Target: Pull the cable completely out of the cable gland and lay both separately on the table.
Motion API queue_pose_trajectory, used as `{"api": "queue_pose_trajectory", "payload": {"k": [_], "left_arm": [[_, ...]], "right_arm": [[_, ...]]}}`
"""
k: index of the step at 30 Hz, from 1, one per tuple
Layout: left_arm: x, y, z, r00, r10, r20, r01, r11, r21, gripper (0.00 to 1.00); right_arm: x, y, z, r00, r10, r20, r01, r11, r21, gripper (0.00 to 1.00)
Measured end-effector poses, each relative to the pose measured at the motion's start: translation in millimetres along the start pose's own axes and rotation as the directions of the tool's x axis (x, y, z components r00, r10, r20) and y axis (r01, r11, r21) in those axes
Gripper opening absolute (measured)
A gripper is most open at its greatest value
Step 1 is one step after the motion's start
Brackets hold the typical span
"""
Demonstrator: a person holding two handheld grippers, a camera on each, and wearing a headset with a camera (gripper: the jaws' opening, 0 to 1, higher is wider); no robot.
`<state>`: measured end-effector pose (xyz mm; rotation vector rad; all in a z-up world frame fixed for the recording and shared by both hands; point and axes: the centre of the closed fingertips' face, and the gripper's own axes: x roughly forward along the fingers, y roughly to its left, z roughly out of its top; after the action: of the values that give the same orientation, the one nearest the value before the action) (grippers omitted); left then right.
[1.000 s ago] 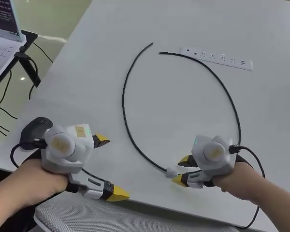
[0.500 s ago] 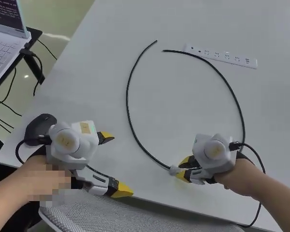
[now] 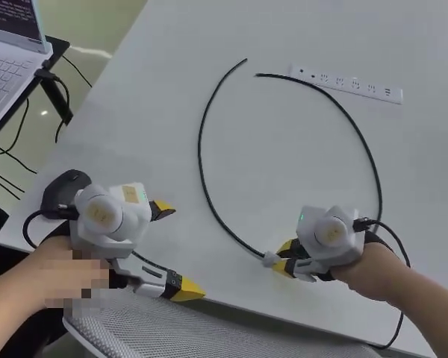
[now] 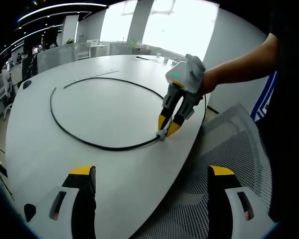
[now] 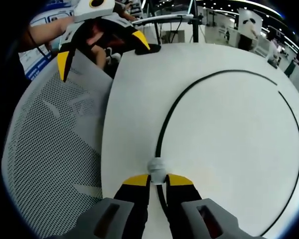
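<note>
A long black cable point(image 3: 201, 149) lies in a wide loop on the white table point(image 3: 284, 149), with both ends near the far side. A small white cable gland point(image 3: 269, 259) sits on the cable at the near edge. My right gripper point(image 3: 283, 258) is shut on it. The gland point(image 5: 156, 167) peeks out between the yellow tips of the right gripper point(image 5: 158, 181), and the cable point(image 5: 164, 124) runs away from it. My left gripper point(image 3: 178, 250) is wide open and holds nothing, off to the left at the table's front edge. Ahead of the left gripper point(image 4: 151, 172), the gland point(image 4: 161, 134) sits in the right gripper point(image 4: 169, 124).
A white power strip point(image 3: 347, 82) lies at the far side beyond the cable ends. A laptop point(image 3: 7, 45) stands off the table to the left. A mesh chair back point(image 3: 134, 335) lies under the near table edge. A black object point(image 3: 63, 186) sits at the left corner.
My right gripper's jaws have drawn together around the gland. The left gripper has stayed open in about the same place. The head camera has shifted slightly.
</note>
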<state>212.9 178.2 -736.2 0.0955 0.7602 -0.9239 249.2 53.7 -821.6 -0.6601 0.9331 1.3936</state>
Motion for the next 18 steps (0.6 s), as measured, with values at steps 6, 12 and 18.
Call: {"api": "queue_pose_trajectory", "payload": {"k": [6, 12, 18], "left_arm": [[0.1, -1.2, 4.3, 1.0, -0.003, 0.009, 0.003, 1.0, 0.008, 0.93], [0.6, -4.4, 13.8, 0.9995, -0.012, 0.031, 0.011, 1.0, 0.017, 0.92], [4.3, -8.7, 27.2, 0.9983, -0.018, 0.056, 0.016, 0.999, 0.038, 0.91]], "right_arm": [[-8.3, 3.5, 5.2, 1.0, -0.003, 0.005, 0.003, 1.0, -0.005, 0.07], [-25.5, 8.4, 18.8, 0.9996, -0.017, 0.021, 0.018, 1.0, -0.025, 0.06], [-46.5, 11.2, 37.2, 0.9987, -0.03, 0.04, 0.032, 0.999, -0.035, 0.06]]}}
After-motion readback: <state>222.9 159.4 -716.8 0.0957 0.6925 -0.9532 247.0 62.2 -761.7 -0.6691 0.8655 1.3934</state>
